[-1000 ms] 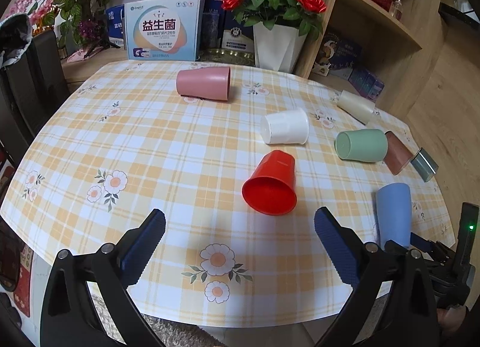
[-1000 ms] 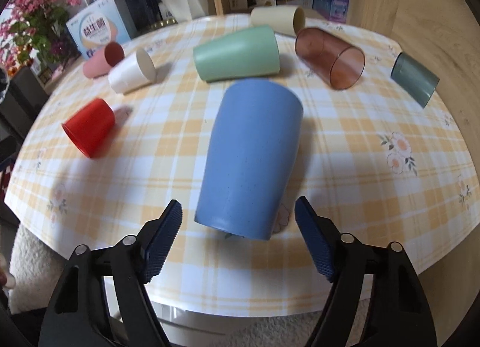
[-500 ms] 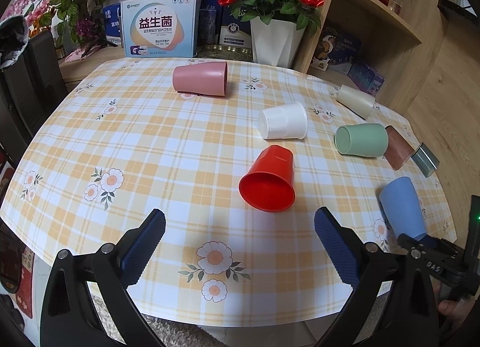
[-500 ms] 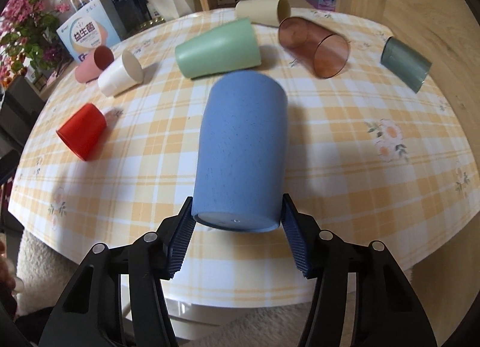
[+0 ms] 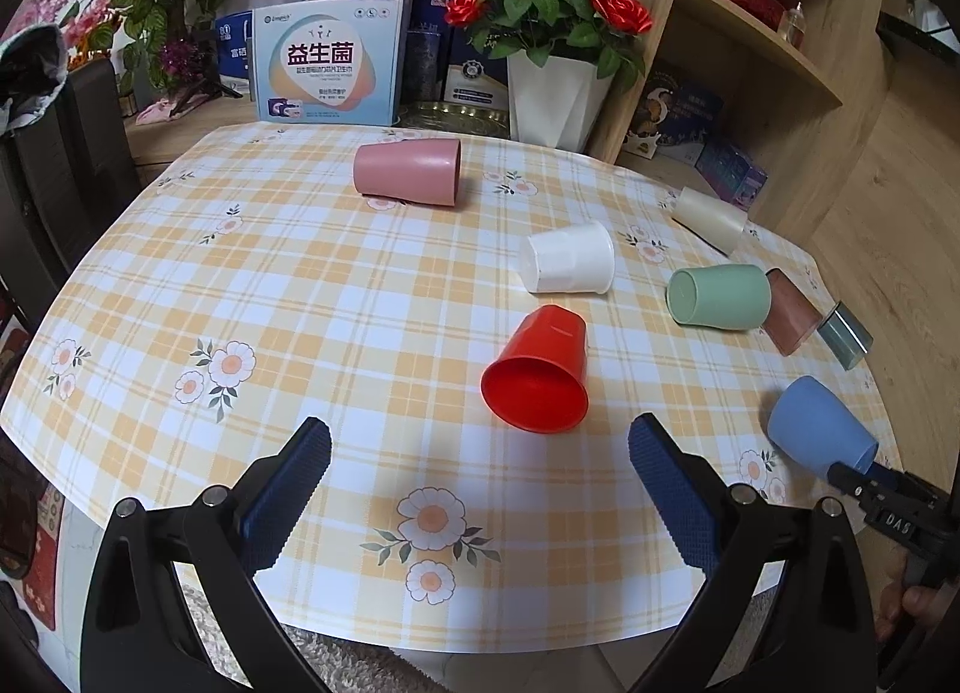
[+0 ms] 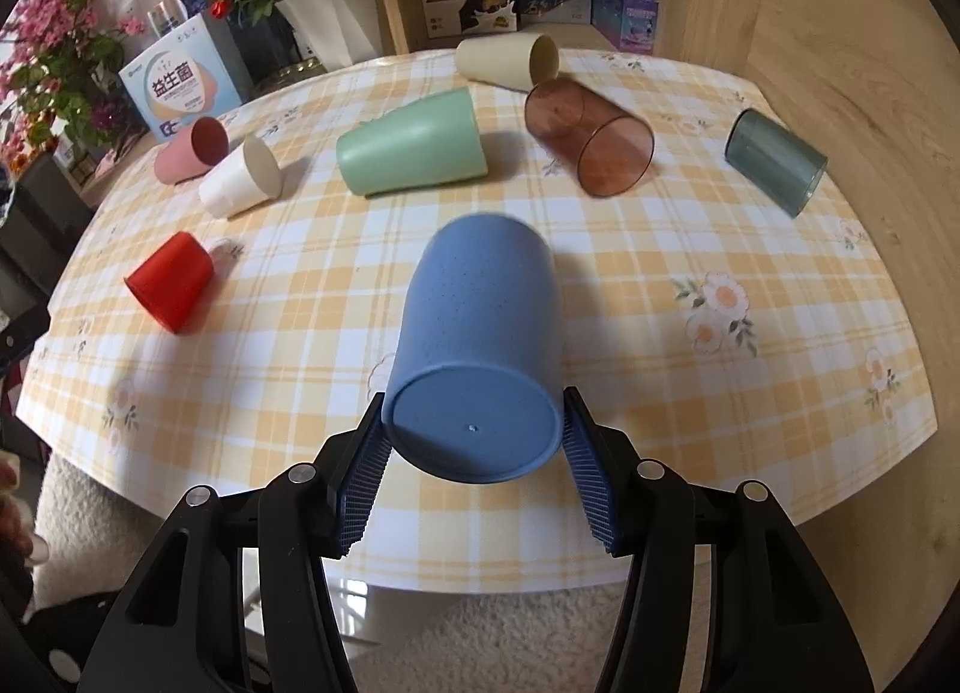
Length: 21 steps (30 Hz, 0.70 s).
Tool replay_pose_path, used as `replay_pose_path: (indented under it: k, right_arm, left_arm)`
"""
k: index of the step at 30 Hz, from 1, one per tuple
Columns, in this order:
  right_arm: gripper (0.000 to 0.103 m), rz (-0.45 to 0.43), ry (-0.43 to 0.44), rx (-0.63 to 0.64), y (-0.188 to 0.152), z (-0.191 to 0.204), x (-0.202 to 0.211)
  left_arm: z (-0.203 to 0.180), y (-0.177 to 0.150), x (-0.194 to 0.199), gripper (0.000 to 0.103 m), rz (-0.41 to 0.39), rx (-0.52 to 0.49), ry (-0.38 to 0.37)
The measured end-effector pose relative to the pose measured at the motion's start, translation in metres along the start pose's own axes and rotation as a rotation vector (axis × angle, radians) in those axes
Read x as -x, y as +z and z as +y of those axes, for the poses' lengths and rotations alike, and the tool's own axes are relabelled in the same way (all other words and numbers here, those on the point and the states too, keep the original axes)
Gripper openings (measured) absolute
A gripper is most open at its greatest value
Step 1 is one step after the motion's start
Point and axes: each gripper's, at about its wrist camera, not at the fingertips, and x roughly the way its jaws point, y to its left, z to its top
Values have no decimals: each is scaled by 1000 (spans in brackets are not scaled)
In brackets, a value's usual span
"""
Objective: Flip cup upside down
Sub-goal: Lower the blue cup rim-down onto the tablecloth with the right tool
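While base end of matte blue plastic cup [image 6: 480,345] is clamped between ribbed blue pads [image 6: 363,483] of right gripper [image 6: 474,480], cup is held tilted, mouth aimed away, above near edge of checked floral tablecloth [image 6: 690,249]. Left gripper [image 5: 480,489] is held wide open, nothing between jaws, red plastic cup [image 5: 540,375] lying ahead. Step judged: grasp made, flip under way. Next move judged: wrist rotated until mouth faces down, cup lowered onto cloth, then released.
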Motion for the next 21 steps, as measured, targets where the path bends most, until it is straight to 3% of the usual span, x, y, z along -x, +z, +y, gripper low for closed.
replay_pose_path:
  k: [21]
  right_arm:
    - [53, -24, -50, 93, 55, 4, -15]
  left_arm:
    - [14, 3, 0, 97, -12, 48, 32]
